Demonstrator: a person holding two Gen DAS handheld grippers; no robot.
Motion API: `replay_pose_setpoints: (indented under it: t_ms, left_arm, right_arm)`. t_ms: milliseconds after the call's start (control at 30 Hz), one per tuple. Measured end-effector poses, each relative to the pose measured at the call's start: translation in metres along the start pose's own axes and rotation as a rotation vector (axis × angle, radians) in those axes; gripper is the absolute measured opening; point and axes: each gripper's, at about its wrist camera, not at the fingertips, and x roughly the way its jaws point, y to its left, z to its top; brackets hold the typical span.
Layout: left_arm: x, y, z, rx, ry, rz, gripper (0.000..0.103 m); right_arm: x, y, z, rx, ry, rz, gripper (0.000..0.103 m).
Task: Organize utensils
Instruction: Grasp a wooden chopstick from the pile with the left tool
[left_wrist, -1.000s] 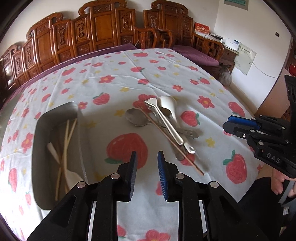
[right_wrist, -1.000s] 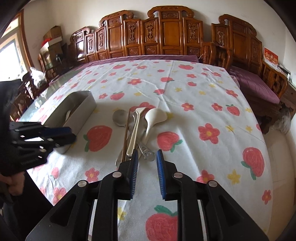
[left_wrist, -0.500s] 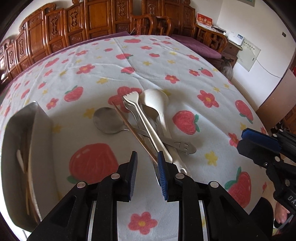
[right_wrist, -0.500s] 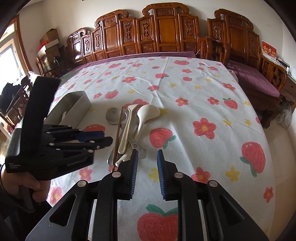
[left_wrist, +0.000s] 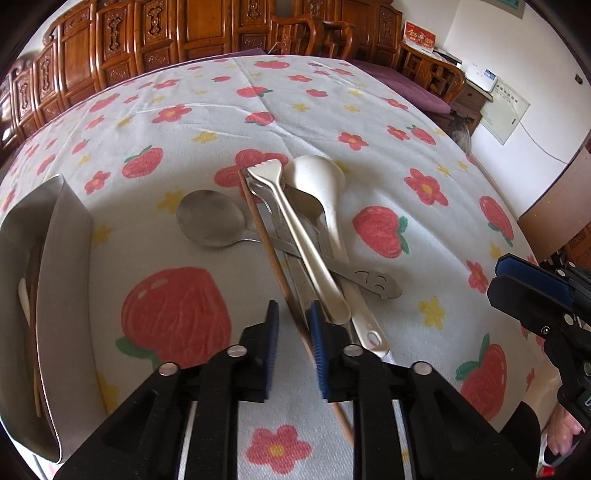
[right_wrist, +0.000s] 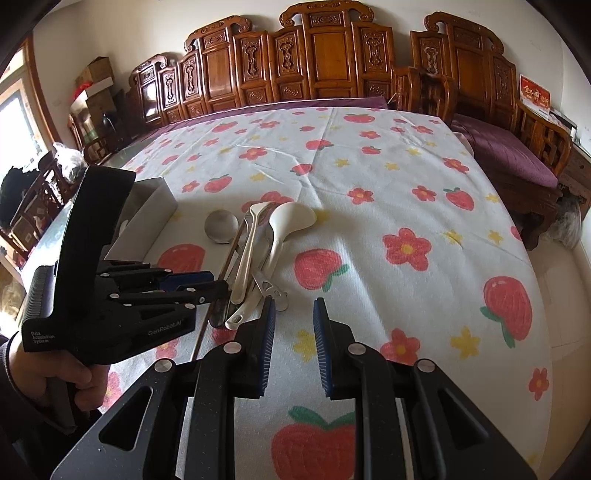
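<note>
A pile of utensils lies mid-table: a wooden chopstick (left_wrist: 266, 240), silver tongs (left_wrist: 295, 229), a white spoon (left_wrist: 317, 181) and a metal spoon (left_wrist: 210, 218). My left gripper (left_wrist: 294, 325) is low over the near end of the pile. Its jaws are closing, with the chopstick between them close to the right pad, and a gap still shows. In the right wrist view the left gripper (right_wrist: 218, 281) sits at the pile's handle ends beside the chopstick (right_wrist: 229, 258). My right gripper (right_wrist: 293, 325) hovers open over bare cloth, nothing in it.
A metal tray (left_wrist: 70, 236) at the left holds chopsticks and a white utensil (left_wrist: 24, 299). Carved wooden chairs (right_wrist: 325, 55) line the far side. The table edge drops off at the right. A hand (right_wrist: 70, 373) holds the left gripper.
My left gripper has come down and forward to the pile, now straddles the chopstick, and its jaws have narrowed. The right gripper has stayed put.
</note>
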Motion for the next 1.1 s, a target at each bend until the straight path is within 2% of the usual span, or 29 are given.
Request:
replay_pose_setpoints:
  t_ms: [233,433,667,700,733,800,1100]
  left_arm:
    - [-0.009,0.013,-0.006,-0.018,-0.001,0.019,0.000]
    - [-0.031,0.026,-0.011,0.001,-0.044,0.017,0.000]
    - [-0.027,0.028,-0.012,0.012,-0.026,-0.005,0.000]
    - [-0.027,0.027,-0.012,0.014,-0.026,-0.009,0.001]
    - [-0.025,0.025,-0.012,0.016,-0.024,-0.009,0.007]
    - [-0.024,0.023,-0.013,0.018,-0.023,-0.013,0.013]
    - [-0.005,0.010,-0.013,0.077,0.008,0.055,0.012]
  right_arm:
    - [0.002,0.006,0.000,-0.020,0.005,-0.006,0.023]
    - [0.006,0.014,-0.001,-0.045,0.016,-0.019,0.023]
    - [0.010,0.018,-0.001,-0.046,0.020,-0.031,0.023]
    - [0.010,0.018,-0.001,-0.044,0.020,-0.032,0.023]
    - [0.011,0.017,-0.001,-0.043,0.023,-0.031,0.023]
    - [0.012,0.016,-0.002,-0.042,0.027,-0.034,0.023]
    - [0.007,0.014,0.000,-0.044,0.016,-0.027,0.023]
